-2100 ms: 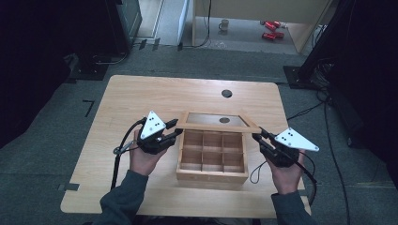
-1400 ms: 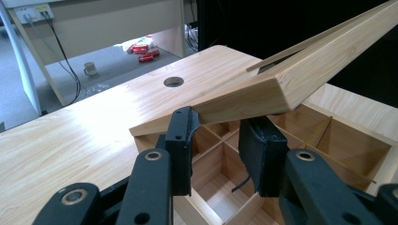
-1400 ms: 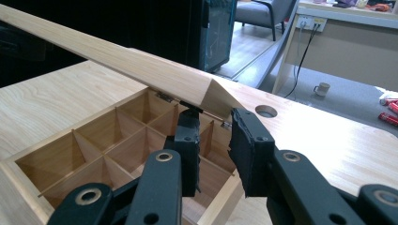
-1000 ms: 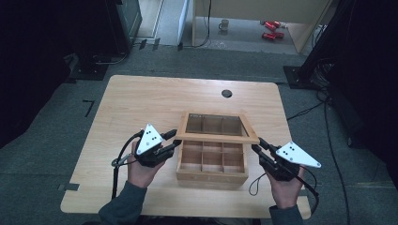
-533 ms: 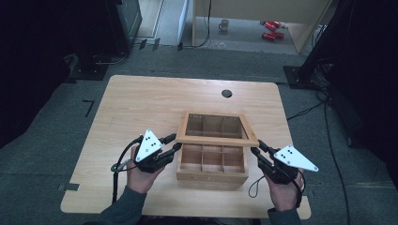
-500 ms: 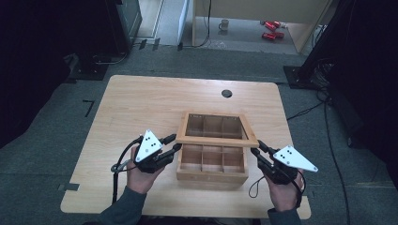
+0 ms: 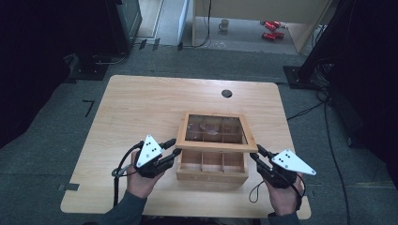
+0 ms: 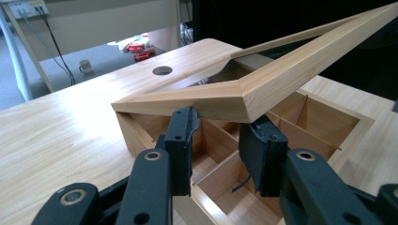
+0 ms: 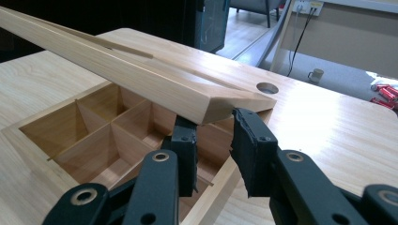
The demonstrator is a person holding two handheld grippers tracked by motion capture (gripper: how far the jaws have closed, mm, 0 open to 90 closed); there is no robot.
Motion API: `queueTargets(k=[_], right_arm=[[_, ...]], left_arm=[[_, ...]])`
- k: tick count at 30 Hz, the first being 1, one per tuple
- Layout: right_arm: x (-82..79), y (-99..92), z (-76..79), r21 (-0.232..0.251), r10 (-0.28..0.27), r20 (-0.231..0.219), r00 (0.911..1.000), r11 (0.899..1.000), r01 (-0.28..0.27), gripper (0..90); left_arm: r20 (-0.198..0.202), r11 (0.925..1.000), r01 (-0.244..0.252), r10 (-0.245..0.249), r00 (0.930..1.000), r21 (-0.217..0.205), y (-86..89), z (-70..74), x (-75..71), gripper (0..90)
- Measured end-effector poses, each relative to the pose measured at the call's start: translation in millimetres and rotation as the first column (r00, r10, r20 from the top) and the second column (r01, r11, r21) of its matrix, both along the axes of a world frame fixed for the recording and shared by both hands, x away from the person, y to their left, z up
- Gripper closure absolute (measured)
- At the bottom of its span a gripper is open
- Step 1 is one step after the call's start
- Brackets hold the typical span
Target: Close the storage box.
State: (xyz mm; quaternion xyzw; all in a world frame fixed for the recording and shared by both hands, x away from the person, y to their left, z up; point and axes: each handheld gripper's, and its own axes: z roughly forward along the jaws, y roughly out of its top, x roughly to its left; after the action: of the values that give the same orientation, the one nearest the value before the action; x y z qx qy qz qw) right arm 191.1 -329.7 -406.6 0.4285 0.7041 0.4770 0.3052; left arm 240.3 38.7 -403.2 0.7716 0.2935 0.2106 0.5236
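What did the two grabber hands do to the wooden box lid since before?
The lid, standing nearly upright before, has tipped down toward the person and now slants over the box. The left gripper and right gripper came nearer the person and prop its front corners from beneath. The box and table stayed put.

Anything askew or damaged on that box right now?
Nothing looks damaged. The glass-paned lid sits half-raised over the wooden box, its front corners propped on the left gripper and right gripper. The compartments seen are empty.
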Motion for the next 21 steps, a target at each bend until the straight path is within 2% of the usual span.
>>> queueTargets(k=[17, 21], right_arm=[[-5.0, 0.5, -8.8, 0.005, 0.002, -0.02, 0.9998, 1.0, -0.002, 70.6], [-7.4, 1.9, -11.0, -0.023, 0.006, -0.02, 0.9998, 1.0, -0.006, 68.5]], left_arm=[[-0.019, 0.9999, 0.008, -0.008, 0.9998, 0.014, 0.5, -7.1, -6.2, 65.0], [-0.025, 0.9996, 0.013, -0.012, 0.9996, 0.026, 0.8, -10.2, -7.7, 65.0]])
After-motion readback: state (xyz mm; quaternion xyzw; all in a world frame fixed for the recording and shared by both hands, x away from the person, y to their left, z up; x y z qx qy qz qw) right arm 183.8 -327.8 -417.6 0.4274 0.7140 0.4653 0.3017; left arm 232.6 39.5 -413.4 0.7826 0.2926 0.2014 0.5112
